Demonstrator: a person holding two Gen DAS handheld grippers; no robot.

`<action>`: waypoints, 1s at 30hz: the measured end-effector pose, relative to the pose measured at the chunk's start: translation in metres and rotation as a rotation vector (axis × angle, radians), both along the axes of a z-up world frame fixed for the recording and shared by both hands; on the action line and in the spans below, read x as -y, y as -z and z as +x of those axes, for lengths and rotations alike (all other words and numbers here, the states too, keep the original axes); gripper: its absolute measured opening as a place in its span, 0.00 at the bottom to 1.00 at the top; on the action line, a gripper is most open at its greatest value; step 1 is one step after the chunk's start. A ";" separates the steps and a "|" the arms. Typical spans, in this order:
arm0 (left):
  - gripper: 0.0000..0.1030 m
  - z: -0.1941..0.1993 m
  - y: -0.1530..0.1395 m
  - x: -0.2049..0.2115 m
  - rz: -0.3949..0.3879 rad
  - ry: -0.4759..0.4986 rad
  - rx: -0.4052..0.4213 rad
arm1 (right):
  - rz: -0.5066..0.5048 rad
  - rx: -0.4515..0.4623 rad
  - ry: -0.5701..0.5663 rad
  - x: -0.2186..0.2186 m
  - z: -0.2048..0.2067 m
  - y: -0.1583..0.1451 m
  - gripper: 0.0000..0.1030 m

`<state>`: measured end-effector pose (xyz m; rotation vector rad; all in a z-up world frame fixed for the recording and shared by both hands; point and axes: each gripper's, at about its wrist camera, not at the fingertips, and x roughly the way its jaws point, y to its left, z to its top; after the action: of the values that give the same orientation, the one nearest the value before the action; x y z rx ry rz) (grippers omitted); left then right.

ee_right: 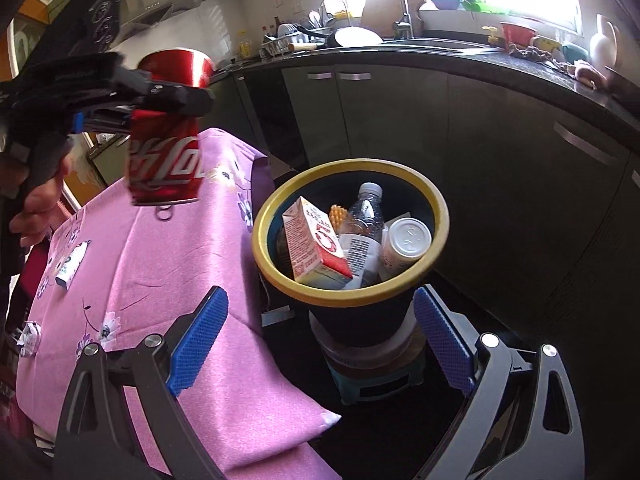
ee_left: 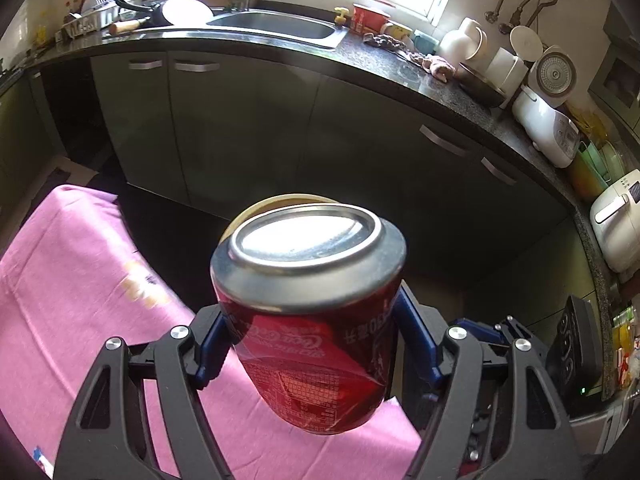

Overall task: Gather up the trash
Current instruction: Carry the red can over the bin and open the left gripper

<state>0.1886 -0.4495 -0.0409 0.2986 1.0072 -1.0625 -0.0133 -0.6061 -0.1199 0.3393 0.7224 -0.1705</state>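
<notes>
Left gripper (ee_left: 312, 344) angled down, clamping red can (ee_left: 308, 320); right gripper (ee_right: 320, 344) wide, empty, above bin (ee_right: 440, 216).

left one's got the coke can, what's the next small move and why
Probably carry the red can a little further across until it hangs over the yellow-rimmed bin, then open. The left hand-held gripper is clamped on it, but in the right wrist view the can hangs over the pink cloth, to the left of the bin's mouth. The right hand-held gripper is open and empty.
</notes>
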 end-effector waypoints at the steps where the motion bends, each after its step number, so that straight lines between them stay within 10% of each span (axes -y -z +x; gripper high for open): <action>1: 0.68 0.003 0.007 0.015 0.005 0.005 -0.021 | 0.003 -0.003 0.008 0.003 -0.002 0.001 0.90; 14: 0.76 0.018 0.067 0.070 0.081 -0.076 -0.114 | 0.005 -0.001 0.038 0.009 -0.017 -0.001 0.90; 30: 0.90 -0.074 -0.055 -0.176 -0.211 -0.252 0.146 | -0.036 0.026 -0.104 -0.049 -0.002 -0.017 0.90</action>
<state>0.1147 -0.2735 0.0139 0.0728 0.7723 -0.8944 -0.0154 -0.5573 -0.1029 0.2689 0.7086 -0.0807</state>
